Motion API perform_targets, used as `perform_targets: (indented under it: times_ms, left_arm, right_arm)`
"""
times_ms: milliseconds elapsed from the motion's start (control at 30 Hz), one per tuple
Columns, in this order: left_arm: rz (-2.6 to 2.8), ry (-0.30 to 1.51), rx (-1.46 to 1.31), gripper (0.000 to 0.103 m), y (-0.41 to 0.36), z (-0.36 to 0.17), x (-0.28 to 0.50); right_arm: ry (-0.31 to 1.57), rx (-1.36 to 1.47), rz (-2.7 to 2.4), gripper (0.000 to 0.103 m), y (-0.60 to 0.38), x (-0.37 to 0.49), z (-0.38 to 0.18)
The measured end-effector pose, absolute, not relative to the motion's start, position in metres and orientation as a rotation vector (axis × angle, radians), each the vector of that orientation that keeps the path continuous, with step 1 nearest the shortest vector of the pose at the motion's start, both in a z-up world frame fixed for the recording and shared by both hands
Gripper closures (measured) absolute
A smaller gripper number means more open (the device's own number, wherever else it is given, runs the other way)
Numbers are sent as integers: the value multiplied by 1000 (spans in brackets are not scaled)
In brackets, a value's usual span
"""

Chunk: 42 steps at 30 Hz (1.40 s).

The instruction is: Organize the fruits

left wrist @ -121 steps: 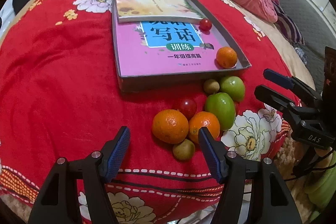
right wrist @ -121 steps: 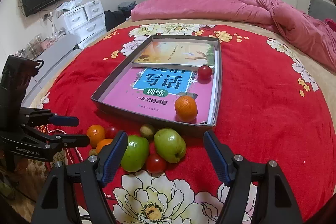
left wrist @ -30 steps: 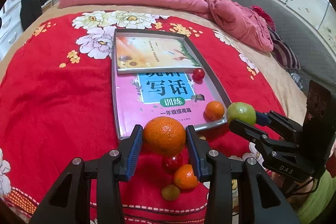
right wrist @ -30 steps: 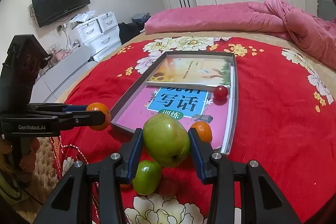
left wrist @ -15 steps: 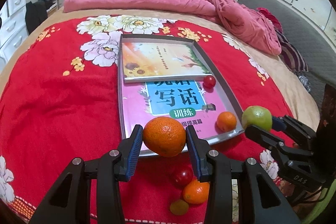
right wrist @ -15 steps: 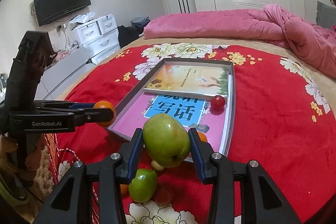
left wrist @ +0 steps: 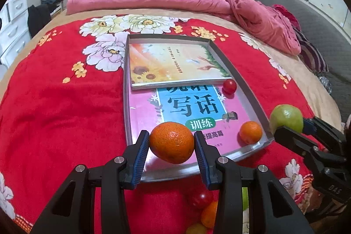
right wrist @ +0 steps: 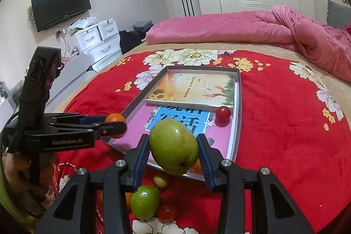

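Orange (left wrist: 171, 142) pinched in my left gripper (left wrist: 171, 151) above tray (left wrist: 252, 92); my right gripper (right wrist: 174, 154) pinches green apple (right wrist: 174, 146)

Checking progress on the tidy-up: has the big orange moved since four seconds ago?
Yes. The big orange has left the blanket below the tray; the left claw now holds it over the tray's near edge.

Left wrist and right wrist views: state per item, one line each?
Left tongs: shut on orange, held above tray's near edge.
Right tongs: shut on green apple, held up.
Tray: holds two books, a cherry tomato, a small orange.
Second apple: on blanket, outside tray.
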<state>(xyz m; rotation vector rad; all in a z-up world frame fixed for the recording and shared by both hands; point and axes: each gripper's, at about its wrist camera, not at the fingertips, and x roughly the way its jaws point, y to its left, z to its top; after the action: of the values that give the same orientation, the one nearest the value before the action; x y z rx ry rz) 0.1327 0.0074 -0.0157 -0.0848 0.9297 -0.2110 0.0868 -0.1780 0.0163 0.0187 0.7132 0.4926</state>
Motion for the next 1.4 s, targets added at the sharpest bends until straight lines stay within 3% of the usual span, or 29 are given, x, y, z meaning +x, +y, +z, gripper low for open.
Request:
perform_targets:
  times_ms: [1400]
  left_arm:
    - [-267,987,-27,60,4,-45,153]
  right_arm:
    - [858,-82,500,60,-125,132,-28]
